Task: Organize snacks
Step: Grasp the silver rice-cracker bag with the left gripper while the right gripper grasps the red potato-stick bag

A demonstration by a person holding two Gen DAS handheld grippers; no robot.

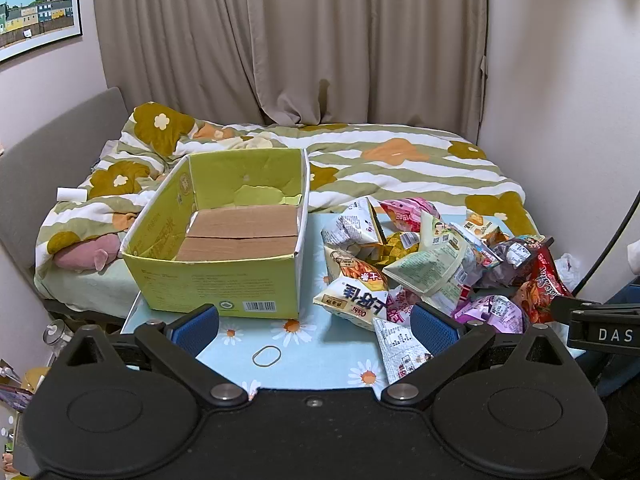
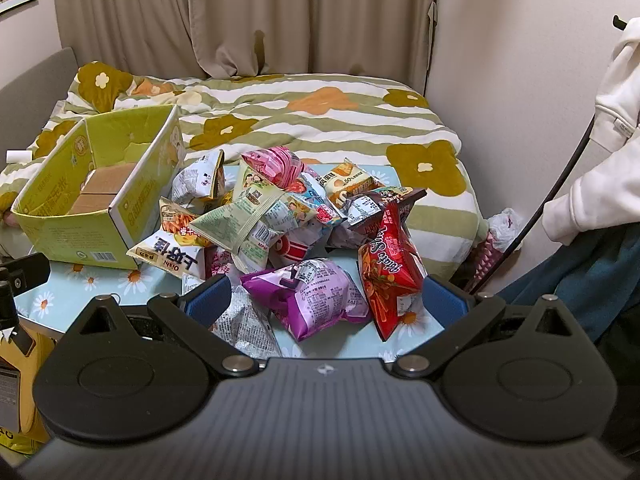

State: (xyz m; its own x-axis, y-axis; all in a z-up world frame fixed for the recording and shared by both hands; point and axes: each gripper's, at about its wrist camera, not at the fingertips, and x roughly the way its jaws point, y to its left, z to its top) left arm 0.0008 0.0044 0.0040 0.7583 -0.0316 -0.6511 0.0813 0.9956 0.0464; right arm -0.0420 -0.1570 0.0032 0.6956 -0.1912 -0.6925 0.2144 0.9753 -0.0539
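Observation:
An empty yellow-green cardboard box [image 1: 224,280] stands open on the left of a small table with a daisy-print cloth [image 1: 312,360]; it also shows in the right wrist view [image 2: 80,236]. A pile of snack bags [image 1: 432,260] lies to its right, also seen in the right wrist view [image 2: 288,216]. My left gripper [image 1: 316,328] is open and empty, low over the table's near edge in front of the box. My right gripper [image 2: 326,304] is open, its jaws standing either side of a purple bag [image 2: 316,296], with a red bag [image 2: 388,268] beside it.
A rubber band [image 1: 267,356] lies on the cloth near the left gripper. A bed with a flowered quilt [image 1: 400,160] sits behind the table, curtains beyond. The person's white sleeve [image 2: 600,140] and a black cable [image 2: 560,184] are at the right.

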